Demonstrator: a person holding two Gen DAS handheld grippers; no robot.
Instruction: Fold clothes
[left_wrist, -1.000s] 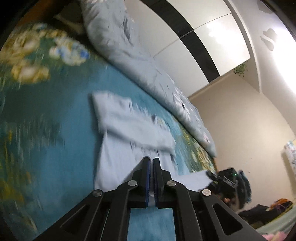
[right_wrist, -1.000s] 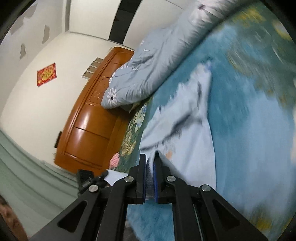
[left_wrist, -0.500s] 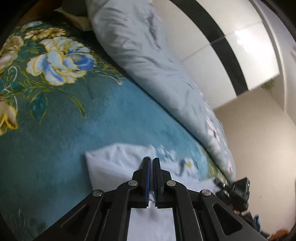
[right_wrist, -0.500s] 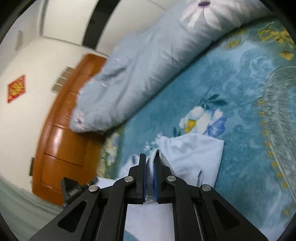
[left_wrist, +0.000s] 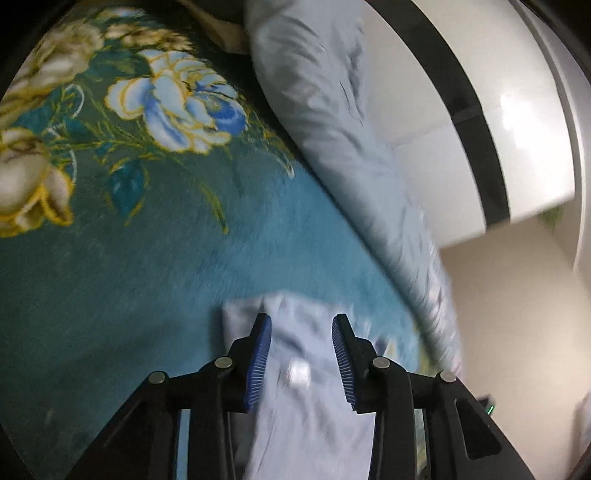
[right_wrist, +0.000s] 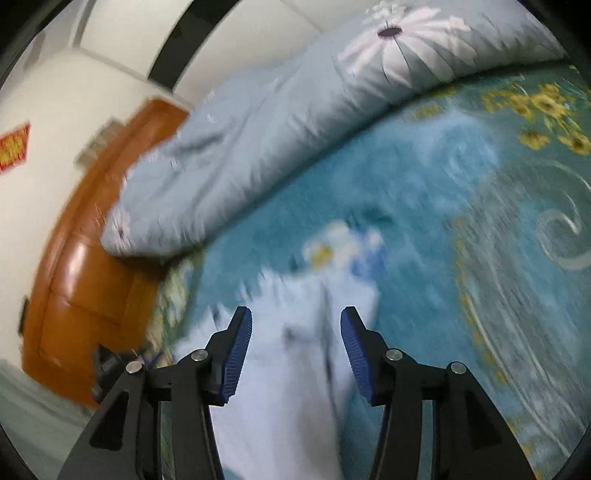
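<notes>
A pale blue garment (left_wrist: 303, 398) lies folded on the teal floral blanket (left_wrist: 147, 266). In the left wrist view its far edge shows just past my left gripper (left_wrist: 301, 325), which is open with the cloth lying under and between its blue-padded fingers. A small white tag (left_wrist: 299, 373) sits on the cloth there. In the right wrist view the same garment (right_wrist: 291, 369) runs under my right gripper (right_wrist: 295, 319), also open and holding nothing. Both views are blurred by motion.
A rolled grey-blue duvet (left_wrist: 332, 122) with a daisy print (right_wrist: 402, 44) lies along the far side of the bed. A wooden headboard (right_wrist: 85, 280) stands at the left in the right wrist view. White wardrobe doors (left_wrist: 498, 110) rise behind the duvet.
Both grippers were shut on the garment's edge and carried it over the rest of the cloth. Now both are open and the cloth lies on the blanket.
</notes>
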